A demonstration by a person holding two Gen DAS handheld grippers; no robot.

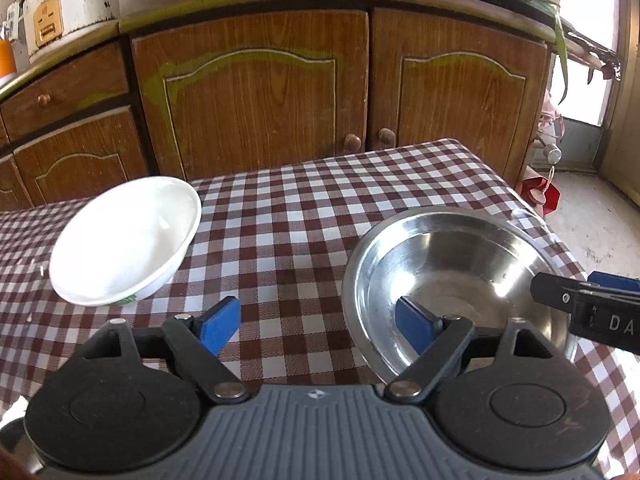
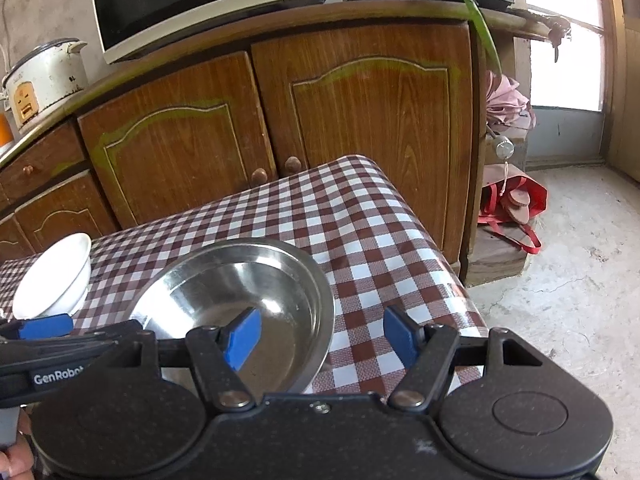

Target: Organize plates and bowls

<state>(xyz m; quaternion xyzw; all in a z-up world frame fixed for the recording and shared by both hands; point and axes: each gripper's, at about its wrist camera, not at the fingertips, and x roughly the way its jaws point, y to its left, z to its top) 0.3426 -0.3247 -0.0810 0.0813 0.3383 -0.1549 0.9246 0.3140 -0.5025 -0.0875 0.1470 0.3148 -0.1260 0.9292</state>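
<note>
Left gripper apart, empty, right gripper apart astride steel bowl rim, white bowl tilted

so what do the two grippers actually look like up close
Both match: the left gripper and right gripper have black linkage arms with silver pivot pins, blue ribbed pads, and round black discs. The left's body is ribbed grey; its side carries white "GenRobot" lettering.

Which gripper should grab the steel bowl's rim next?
Probably right. The right gripper is open with the steel bowl's near rim between its fingers. The left gripper, also open, straddles bare tablecloth between that bowl and the white bowl.
</note>
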